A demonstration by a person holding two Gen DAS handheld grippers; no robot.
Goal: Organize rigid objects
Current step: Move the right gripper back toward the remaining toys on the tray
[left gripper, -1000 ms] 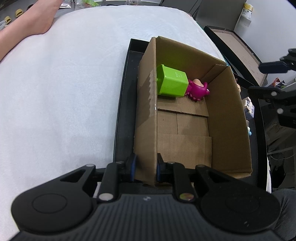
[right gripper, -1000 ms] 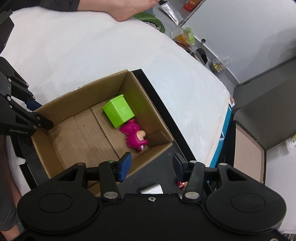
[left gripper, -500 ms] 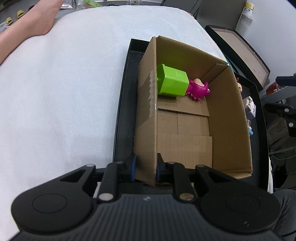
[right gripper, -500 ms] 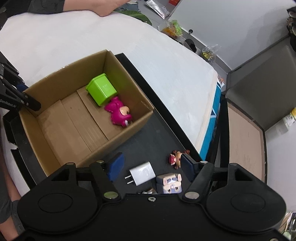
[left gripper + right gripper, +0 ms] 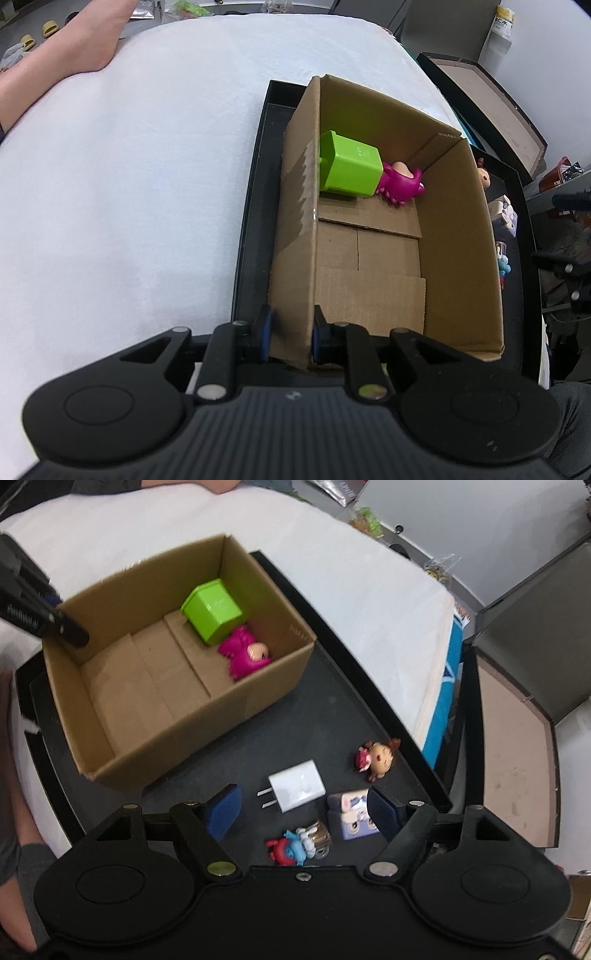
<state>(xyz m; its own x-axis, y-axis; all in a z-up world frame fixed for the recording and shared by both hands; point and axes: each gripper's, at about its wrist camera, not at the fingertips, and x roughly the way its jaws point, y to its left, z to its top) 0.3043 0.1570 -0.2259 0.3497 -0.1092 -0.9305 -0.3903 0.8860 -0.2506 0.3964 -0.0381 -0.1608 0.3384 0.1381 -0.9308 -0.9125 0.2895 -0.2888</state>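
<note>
A cardboard box [image 5: 458, 236] [image 5: 155, 709] stands on a black tray [image 5: 325, 701]. Inside lie a green cube [image 5: 349, 168] [image 5: 214, 609] and a magenta toy figure [image 5: 400, 181] [image 5: 245, 655]. My left gripper [image 5: 290, 332] is shut on the box's near left wall. My right gripper [image 5: 303, 808] is open above the tray, over a white charger [image 5: 295, 784], a small purple-white block figure [image 5: 352, 814], a blue-red figure [image 5: 295, 847] and a red-haired doll [image 5: 378, 757].
The tray rests on a white cloth-covered table [image 5: 129, 184]. A person's bare arm [image 5: 55, 66] lies at its far left. A dark open case [image 5: 517, 746] stands right of the tray. Packets litter the floor beyond.
My right gripper has pulled back from over the box to over the loose items on the tray, and opened wider. The left gripper has kept its hold on the box wall.
</note>
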